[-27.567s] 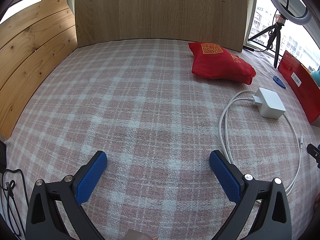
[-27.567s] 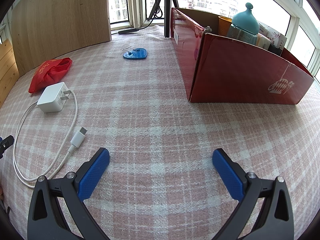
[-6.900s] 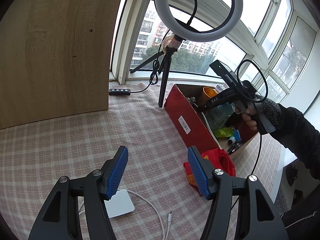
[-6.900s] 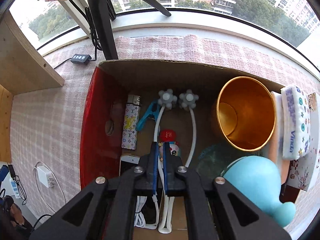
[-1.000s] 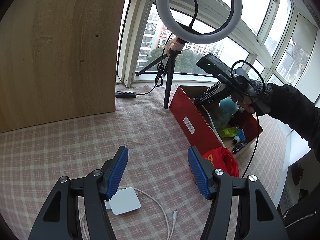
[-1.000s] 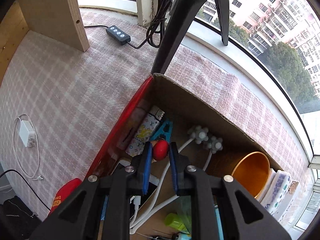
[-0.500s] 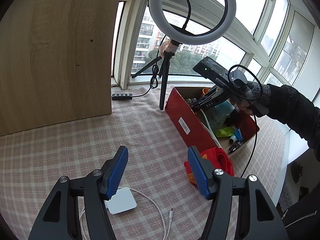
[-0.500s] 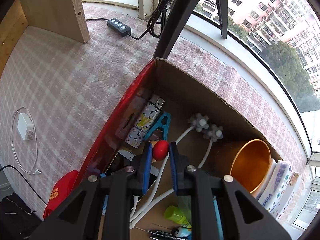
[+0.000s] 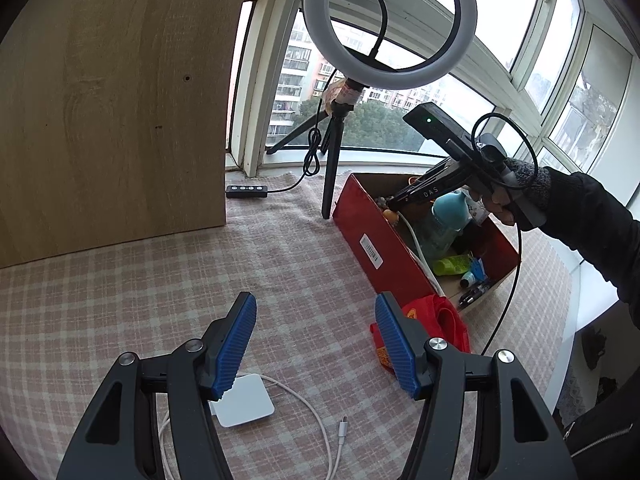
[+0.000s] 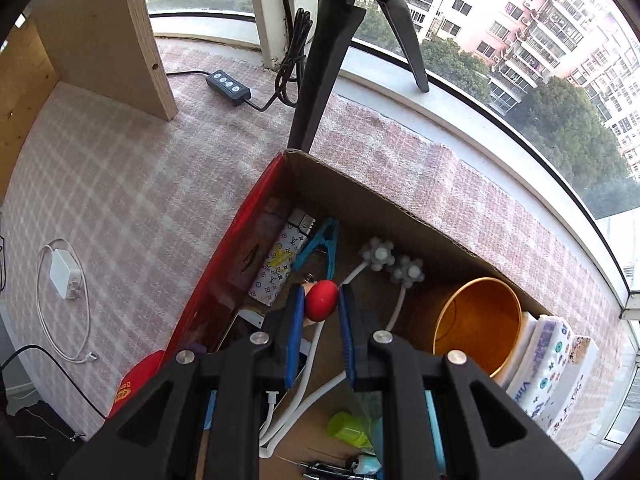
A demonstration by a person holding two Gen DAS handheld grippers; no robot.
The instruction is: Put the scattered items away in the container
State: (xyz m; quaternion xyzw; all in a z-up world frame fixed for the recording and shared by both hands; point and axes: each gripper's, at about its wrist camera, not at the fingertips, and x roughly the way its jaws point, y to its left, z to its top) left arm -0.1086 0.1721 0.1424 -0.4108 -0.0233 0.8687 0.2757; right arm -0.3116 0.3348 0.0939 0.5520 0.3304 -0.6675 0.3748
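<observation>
The right tool (image 10: 320, 304) points straight down over the red cardboard box (image 10: 240, 232), its blue pads clamped on a small red-capped figure (image 10: 321, 300) held above the box's contents. Below it in the box lie a patterned lighter (image 10: 280, 260), a teal clip (image 10: 324, 240), a white massager with knobbed heads (image 10: 380, 256), an orange cup (image 10: 476, 320), a tissue pack (image 10: 548, 360) and a green bottle (image 10: 348, 428).

The left tool (image 9: 316, 344) hangs above the checked surface (image 9: 160, 280) with its pads apart and nothing between them. Under it, a white charger (image 9: 244, 404) with its looped cable (image 9: 320, 420) lies on the cloth, well apart from the box (image 9: 384, 248). A red pouch (image 9: 440, 320) rests touching the box's near corner. A ring light on a tripod (image 9: 388, 28) stands just beside the box's far end.
</observation>
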